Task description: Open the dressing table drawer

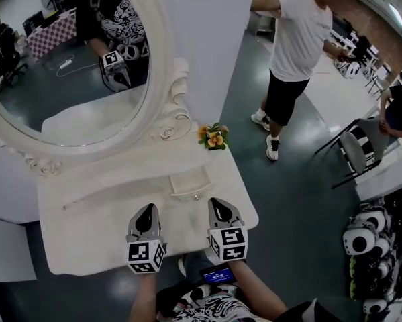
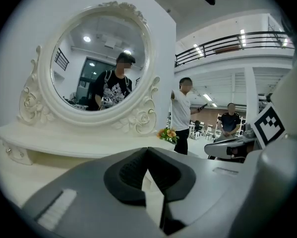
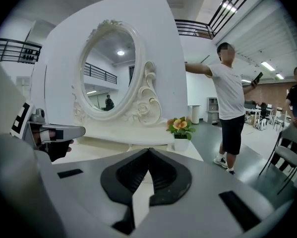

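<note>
Drawer (image 1: 189, 182), long axis along dressing table (image 1: 86, 213) front edge — face pointing outward

White dressing table (image 1: 86, 213) with carved scrollwork, set against a white wall. Oval mirror (image 1: 66, 59) upright at the back, above a raised shelf. Flat top, curved front edge. Small white drawer (image 1: 189, 183) under that shelf, right of centre, seemingly drawn partway out over the top, shallow hollow visible from above.
</note>
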